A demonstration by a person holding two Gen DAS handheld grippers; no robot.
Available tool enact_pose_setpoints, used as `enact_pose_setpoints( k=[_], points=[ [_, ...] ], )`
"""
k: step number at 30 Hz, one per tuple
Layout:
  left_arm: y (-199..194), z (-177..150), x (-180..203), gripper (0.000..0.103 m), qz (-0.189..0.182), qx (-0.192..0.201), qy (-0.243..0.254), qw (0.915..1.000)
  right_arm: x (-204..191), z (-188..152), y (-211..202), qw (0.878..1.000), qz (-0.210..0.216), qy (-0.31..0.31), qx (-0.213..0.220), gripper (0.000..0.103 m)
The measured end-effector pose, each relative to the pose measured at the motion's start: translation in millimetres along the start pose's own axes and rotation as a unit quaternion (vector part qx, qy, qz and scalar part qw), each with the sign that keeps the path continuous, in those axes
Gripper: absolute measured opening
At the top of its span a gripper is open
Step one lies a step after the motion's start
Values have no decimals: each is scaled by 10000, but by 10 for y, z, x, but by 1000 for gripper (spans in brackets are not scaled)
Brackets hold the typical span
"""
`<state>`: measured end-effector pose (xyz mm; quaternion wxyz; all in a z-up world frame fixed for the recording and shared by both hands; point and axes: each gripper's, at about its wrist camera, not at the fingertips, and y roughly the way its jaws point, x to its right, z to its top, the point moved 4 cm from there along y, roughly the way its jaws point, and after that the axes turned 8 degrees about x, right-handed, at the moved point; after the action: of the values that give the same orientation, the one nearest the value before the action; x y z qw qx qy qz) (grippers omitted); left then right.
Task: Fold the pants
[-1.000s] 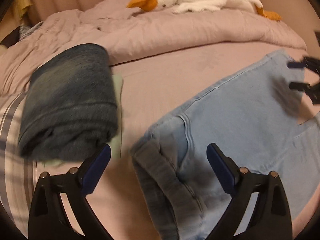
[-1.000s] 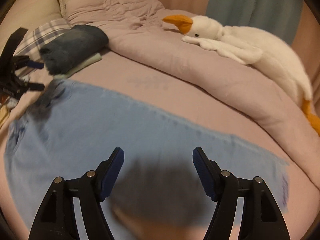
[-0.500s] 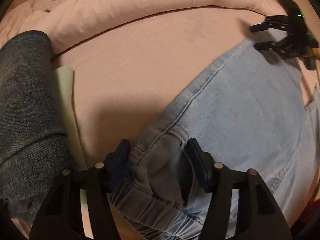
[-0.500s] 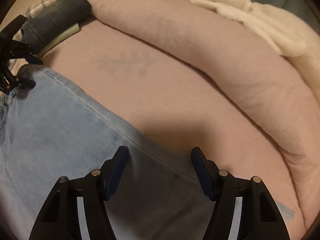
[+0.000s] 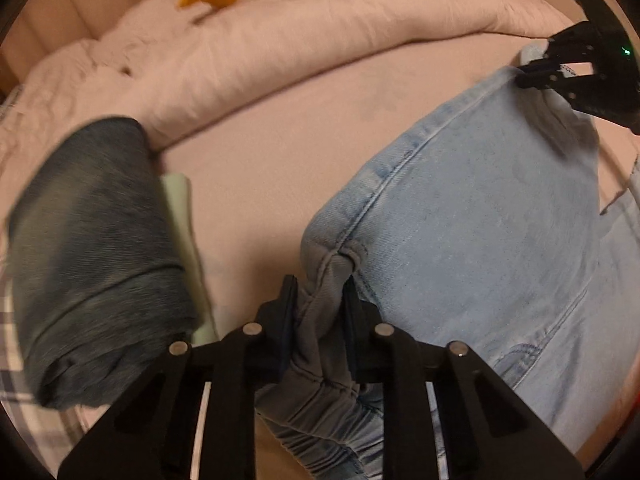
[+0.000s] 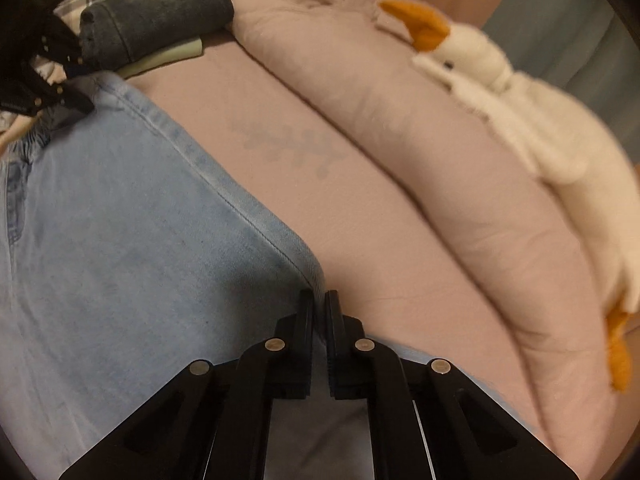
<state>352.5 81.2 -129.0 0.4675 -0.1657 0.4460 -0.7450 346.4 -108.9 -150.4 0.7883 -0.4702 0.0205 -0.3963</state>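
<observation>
Light-blue jeans are seen spread across a pink bed sheet. At six o'clock in the left wrist view, the bunched elastic waistband is pinched by the left gripper, whose jaws are closing on the cloth. At six o'clock in the right wrist view, the side seam is clamped between the nearly touching pads of the right gripper. A folded dark denim garment is stacked on a pale green one at nine o'clock; a plush goose is laid on the rolled duvet. No containers are shown.
</observation>
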Motion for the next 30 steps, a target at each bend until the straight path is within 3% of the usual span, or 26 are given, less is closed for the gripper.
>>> enact_pose_setpoints(
  k=[5,9,15,18,22,26,30],
  points=[
    [-453,-118,41,19,388,468,312,9977,6,-99,-503,9989,-406,-54,226,5],
    [-950,-301,244,20,674,1042,818,9889,-107,-191,-1103,9957,-749,-169,516,5],
    [-1385,-880,544,20,625,1488,1076,9810,-812,-646,-1850,9927,-862,-451,708,5],
    [-1390,-1256,781,21,891,1570,1574,9709,-1208,-917,-1963,9923,-829,-626,680,5],
    [-1194,-1645,938,21,777,1401,1624,9736,-1609,-1251,-1817,9917,-865,-830,456,5],
    [-1033,-1871,1168,21,1235,1312,2467,9522,-1915,-1444,-1635,9831,-1181,-1398,81,5],
    [-1126,-1932,1133,21,1012,1429,2356,9559,-1980,-1414,-1746,9799,-1313,-1501,97,5]
  ],
)
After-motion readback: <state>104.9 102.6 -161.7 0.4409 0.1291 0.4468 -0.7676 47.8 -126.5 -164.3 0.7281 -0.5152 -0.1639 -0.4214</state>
